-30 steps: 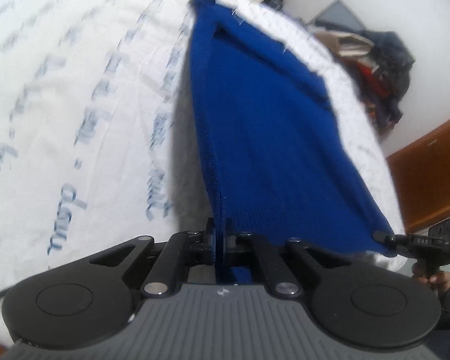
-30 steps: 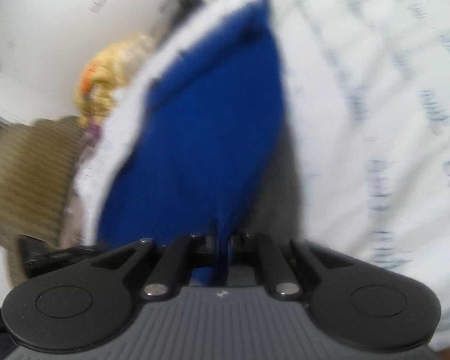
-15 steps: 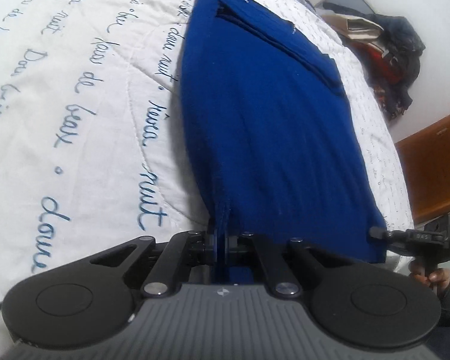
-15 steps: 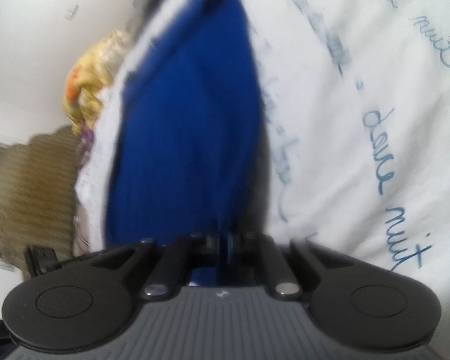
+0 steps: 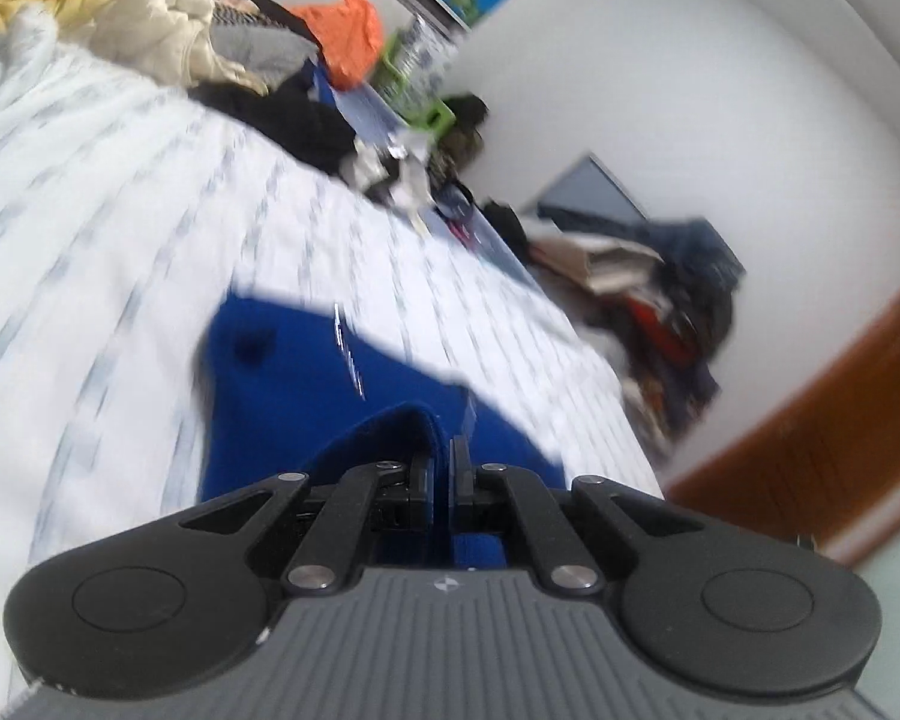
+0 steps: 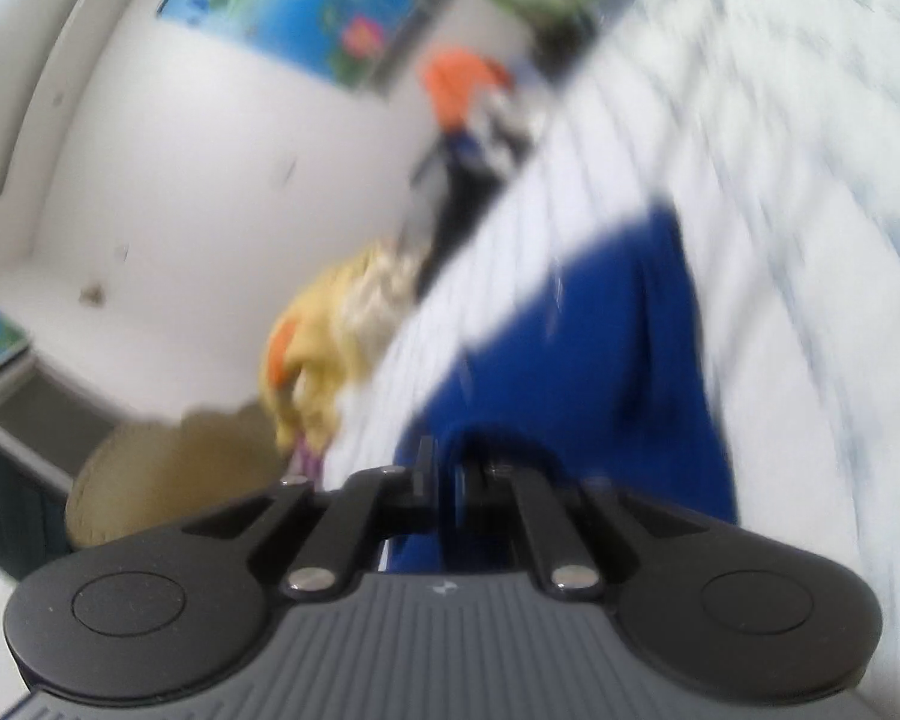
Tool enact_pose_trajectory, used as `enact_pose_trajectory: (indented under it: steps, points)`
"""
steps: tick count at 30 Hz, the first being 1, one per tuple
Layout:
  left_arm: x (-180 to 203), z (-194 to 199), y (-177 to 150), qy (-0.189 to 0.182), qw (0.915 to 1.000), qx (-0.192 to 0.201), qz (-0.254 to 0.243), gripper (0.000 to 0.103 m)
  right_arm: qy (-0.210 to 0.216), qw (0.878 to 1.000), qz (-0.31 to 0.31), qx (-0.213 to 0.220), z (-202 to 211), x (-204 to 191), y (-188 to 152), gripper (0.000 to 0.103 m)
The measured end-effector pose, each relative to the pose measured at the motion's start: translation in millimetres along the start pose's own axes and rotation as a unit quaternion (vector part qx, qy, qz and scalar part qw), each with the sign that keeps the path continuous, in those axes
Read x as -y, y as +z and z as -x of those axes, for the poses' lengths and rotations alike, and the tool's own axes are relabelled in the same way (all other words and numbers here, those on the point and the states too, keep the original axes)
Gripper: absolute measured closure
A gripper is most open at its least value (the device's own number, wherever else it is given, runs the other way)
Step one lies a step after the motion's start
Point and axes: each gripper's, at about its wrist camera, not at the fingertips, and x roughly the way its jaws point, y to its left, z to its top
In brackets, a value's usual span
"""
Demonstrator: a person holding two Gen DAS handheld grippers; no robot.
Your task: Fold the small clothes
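A blue knitted garment (image 5: 306,396) lies on the white bedspread with blue script (image 5: 90,228). My left gripper (image 5: 443,468) is shut on a fold of the garment's near edge, which bulges up over the left finger. In the right wrist view the same blue garment (image 6: 600,372) lies ahead, and my right gripper (image 6: 444,474) is shut on its near edge too. Both views are blurred by motion. Neither gripper shows in the other's view.
Piles of clothes line the far side of the bed: yellow and cream (image 5: 150,18), orange (image 5: 348,36), black (image 5: 306,114). A dark clothes heap (image 5: 672,306) sits at right by a wooden door (image 5: 810,414). A woven basket (image 6: 168,468) stands left of the bed.
Both grippers have swung forward over the bed with the garment's edge. The long stretched garment now looks short and doubled over. The views now tilt up toward the wall and clothes piles.
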Motion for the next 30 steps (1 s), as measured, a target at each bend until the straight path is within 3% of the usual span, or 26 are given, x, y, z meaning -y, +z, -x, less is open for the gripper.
enact_pose_trajectory:
  steps: [5,7,9,10,11,12,13,14,18,21,25,26,27,28,29,30]
  points:
    - [-15,-94,46,0.089,0.9958,-0.001,-0.022,0.098,-0.041,0.998,-0.050,0.019,-77,41,63,0.095]
    - [-33,-111,56,0.132,0.9912,-0.001,-0.006,0.091,-0.077,0.994,-0.073,0.034,-94,64,74,0.092]
    - [-45,-111,63,0.139,0.9899,0.024,0.012,0.059,-0.107,0.990,-0.091,0.027,-114,71,79,0.079]
    - [-47,-102,63,0.137,0.9894,0.042,0.022,0.025,-0.112,0.989,-0.096,0.026,-109,75,79,0.064]
    - [-48,-86,59,0.135,0.9882,0.068,0.027,0.000,-0.108,0.990,-0.088,0.037,-105,70,76,0.048]
    - [-46,-72,52,0.137,0.9862,0.091,0.022,0.001,-0.102,0.991,-0.066,0.049,-96,61,72,0.039]
    - [-42,-59,45,0.142,0.9856,0.092,0.009,0.001,-0.103,0.992,-0.035,0.056,-84,48,65,0.021]
    - [-39,-46,36,0.143,0.9867,0.076,-0.006,0.001,-0.109,0.992,-0.004,0.060,-68,37,55,0.012]
    - [-45,-7,-27,0.155,0.9878,0.005,-0.019,0.006,-0.181,0.979,0.093,0.006,-18,22,-3,0.011]
    - [-59,3,-71,0.147,0.9879,-0.048,0.018,0.011,-0.213,0.970,0.107,-0.056,-1,34,-51,0.012]
    - [-48,0,-88,0.139,0.9899,-0.025,0.014,0.008,-0.183,0.972,0.133,-0.067,-7,27,-74,0.018]
    - [-45,-6,-86,0.138,0.9901,-0.025,0.011,0.011,-0.172,0.975,0.123,-0.068,-12,28,-71,0.025]
    - [-42,-13,-86,0.146,0.9890,-0.022,-0.003,0.019,-0.168,0.977,0.111,-0.071,-20,30,-66,0.039]
    - [-37,-19,-85,0.165,0.9858,-0.021,-0.020,0.063,-0.176,0.976,0.091,-0.087,-31,34,-59,0.086]
    - [-36,-27,-84,0.187,0.9813,-0.034,-0.032,0.088,-0.177,0.976,0.076,-0.102,-41,39,-55,0.095]
    - [-37,-30,-80,0.188,0.9811,-0.035,-0.028,0.088,-0.168,0.977,0.077,-0.107,-46,41,-54,0.095]
